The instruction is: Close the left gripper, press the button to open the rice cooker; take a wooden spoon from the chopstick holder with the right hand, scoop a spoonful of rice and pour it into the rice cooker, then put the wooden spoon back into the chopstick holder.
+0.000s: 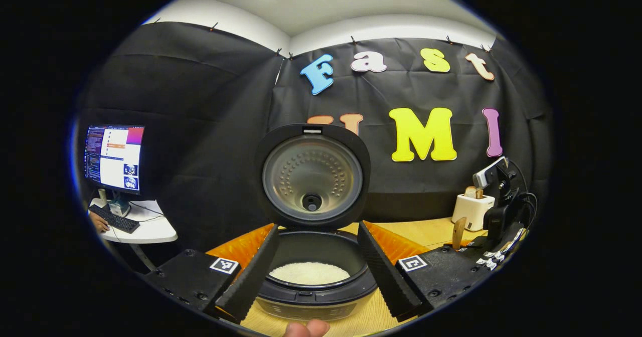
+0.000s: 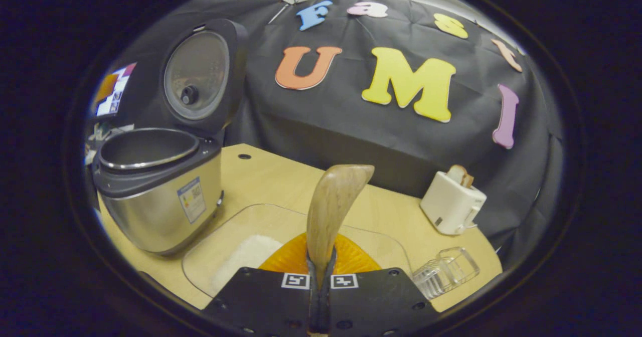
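Observation:
The rice cooker stands close in front of me with its lid swung upright, and white rice lies in the pot. My left gripper is open, one finger on each side of the pot, holding nothing. In the right gripper view the cooker is at the left with its lid raised. My right gripper is shut on the handle of the wooden spoon, whose bowl points up. Below the spoon a clear tray holds a patch of rice.
A white toaster with bread stands at the back right of the wooden table. A clear ribbed holder sits near the table's right front edge. A monitor and a side desk with a keyboard are far left. A person's fingertip shows below.

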